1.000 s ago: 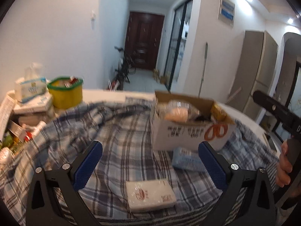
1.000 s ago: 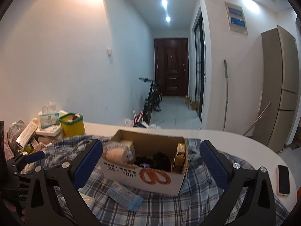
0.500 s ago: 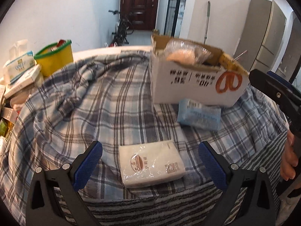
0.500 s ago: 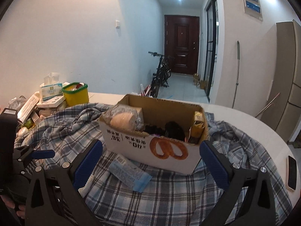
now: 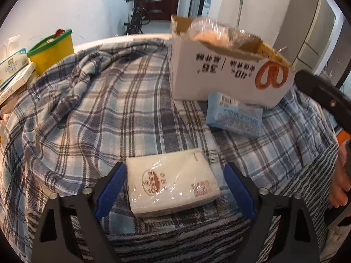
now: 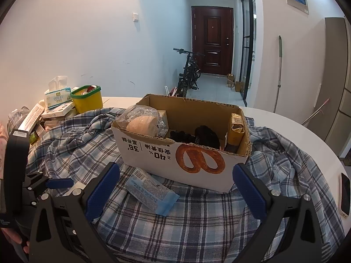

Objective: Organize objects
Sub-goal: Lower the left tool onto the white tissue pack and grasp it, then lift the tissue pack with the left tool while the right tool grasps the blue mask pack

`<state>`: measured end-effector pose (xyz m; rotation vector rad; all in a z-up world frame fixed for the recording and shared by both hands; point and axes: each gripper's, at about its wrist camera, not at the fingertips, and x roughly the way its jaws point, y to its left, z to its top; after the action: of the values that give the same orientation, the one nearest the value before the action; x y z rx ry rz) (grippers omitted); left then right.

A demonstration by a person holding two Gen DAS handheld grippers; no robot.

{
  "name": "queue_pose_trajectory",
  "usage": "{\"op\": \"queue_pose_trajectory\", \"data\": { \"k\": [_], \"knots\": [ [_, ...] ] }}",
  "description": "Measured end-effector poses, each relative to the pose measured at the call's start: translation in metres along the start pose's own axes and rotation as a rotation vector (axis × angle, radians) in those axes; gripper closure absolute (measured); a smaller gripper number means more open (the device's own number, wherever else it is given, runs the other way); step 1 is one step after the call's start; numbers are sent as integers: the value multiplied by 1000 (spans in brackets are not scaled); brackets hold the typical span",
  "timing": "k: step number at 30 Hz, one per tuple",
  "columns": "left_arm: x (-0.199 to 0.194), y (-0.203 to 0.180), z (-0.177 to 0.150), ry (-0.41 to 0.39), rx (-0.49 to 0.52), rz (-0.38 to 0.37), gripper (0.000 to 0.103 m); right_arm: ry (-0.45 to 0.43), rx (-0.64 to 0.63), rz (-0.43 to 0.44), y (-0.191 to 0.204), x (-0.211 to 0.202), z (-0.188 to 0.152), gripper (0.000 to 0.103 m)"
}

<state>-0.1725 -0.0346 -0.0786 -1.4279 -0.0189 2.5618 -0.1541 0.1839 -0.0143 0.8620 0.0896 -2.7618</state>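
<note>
Already in box: a bagged bun, dark items and a gold packet sit in the cardboard box (image 6: 186, 140).
Still out: white napkin pack (image 5: 172, 182) and blue packet (image 5: 234, 117) lie on the plaid cloth (image 5: 92, 100) over the desk.
Left gripper (image 5: 175, 186): jaws closing around the napkin pack, pads not yet pressing.
Right gripper (image 6: 175, 188): wide, empty, facing the box.
Progress: partway, judged.

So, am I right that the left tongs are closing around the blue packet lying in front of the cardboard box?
Not quite: the left tongs are closing around the white napkin pack, as the left wrist view shows. The blue packet lies untouched in front of the cardboard box.
</note>
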Motion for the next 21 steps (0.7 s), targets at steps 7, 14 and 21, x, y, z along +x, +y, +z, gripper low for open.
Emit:
{"op": "queue_pose_trajectory", "data": {
  "k": [7,14,21],
  "knots": [
    [9,5,2,32,-12,3,23,6,-9,-2,1,1,0,0],
    [-7,5,3,-54,-6,-16,28,-4,-10,-25,-1,1,1,1],
    [-48,-7,9,-179,29,-8,28,-11,0,-22,-3,0,2,3]
  ]
}}
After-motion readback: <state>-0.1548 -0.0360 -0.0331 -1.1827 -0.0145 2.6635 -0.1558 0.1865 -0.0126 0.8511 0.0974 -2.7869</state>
